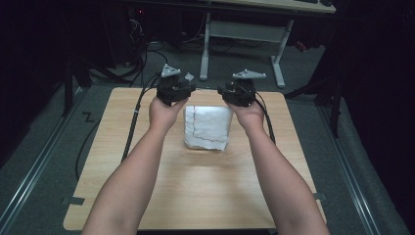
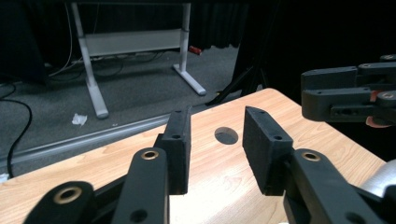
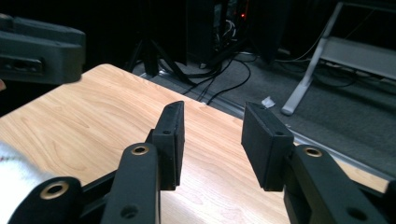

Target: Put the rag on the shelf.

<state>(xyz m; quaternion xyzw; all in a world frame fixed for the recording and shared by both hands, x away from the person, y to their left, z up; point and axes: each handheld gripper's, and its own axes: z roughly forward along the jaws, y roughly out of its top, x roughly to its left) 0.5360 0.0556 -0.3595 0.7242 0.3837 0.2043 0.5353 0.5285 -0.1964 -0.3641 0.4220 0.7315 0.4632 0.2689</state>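
2 grippers, left gripper (image 1: 182, 91) and right gripper (image 1: 227, 93), released, nothing between jaws, flank folded white cloth (image 1: 207, 127).

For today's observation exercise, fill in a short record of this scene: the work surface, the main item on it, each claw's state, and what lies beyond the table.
Surface: light wooden table with a round hole near its far edge
Main item: white folded cloth with a dark line across it, lying flat between the hands
Left claw: open, nothing between the pads, beyond the cloth's far left corner
Right claw: open, nothing between the pads, beyond the cloth's far right corner
Background: grey carpet floor, white-legged desk frame, black cables
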